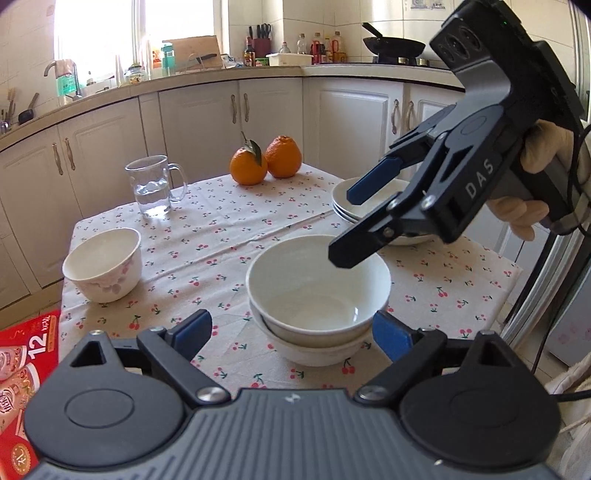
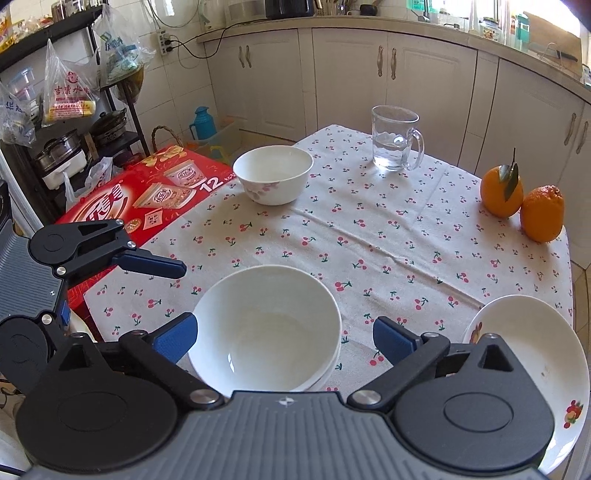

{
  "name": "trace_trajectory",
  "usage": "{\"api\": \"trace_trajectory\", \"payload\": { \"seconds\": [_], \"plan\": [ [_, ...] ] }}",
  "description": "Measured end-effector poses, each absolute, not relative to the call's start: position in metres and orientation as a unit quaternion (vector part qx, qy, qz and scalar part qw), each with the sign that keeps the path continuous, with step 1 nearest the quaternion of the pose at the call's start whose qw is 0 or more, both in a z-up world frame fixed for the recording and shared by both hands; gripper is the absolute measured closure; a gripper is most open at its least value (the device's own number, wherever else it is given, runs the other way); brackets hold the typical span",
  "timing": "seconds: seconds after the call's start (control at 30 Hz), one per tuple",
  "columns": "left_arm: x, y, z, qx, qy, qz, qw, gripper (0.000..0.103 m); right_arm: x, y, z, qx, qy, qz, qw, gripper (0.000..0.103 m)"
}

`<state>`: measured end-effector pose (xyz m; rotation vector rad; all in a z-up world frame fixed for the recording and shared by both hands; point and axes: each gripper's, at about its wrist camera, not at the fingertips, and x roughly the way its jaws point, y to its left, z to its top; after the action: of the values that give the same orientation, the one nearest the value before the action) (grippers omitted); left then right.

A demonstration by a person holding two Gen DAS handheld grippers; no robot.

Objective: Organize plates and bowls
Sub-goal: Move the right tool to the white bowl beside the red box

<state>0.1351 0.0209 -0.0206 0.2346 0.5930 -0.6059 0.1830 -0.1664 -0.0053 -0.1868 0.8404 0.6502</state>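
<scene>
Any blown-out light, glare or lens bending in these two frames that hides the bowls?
Left wrist view: the window is blown out white and the counter edge bows, yet the stacked bowls stay sharp. Right wrist view: even light, cabinets curve at the edges, the floral bowl is clear.

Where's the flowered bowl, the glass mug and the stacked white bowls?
flowered bowl (image 2: 272,176): right wrist view, outer wall.
glass mug (image 2: 392,138): right wrist view, body.
stacked white bowls (image 1: 317,291): left wrist view, top bowl's inside.

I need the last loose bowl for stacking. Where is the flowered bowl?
The flowered bowl stands alone at the table's far-left edge in the right wrist view, beside the red box, left of the glass mug.
</scene>
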Motion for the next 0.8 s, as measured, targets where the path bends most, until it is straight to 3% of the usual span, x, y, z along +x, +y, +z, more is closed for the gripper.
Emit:
{"api": "trace_trajectory", "payload": {
  "seconds": [0.8],
  "plan": [
    [0.221,0.121,-0.033,0.047,0.285,-0.15,0.946,0.006,0.252,-0.071,0.011,-0.181,0.373,0.336,0.845,0.0]
  ]
}}
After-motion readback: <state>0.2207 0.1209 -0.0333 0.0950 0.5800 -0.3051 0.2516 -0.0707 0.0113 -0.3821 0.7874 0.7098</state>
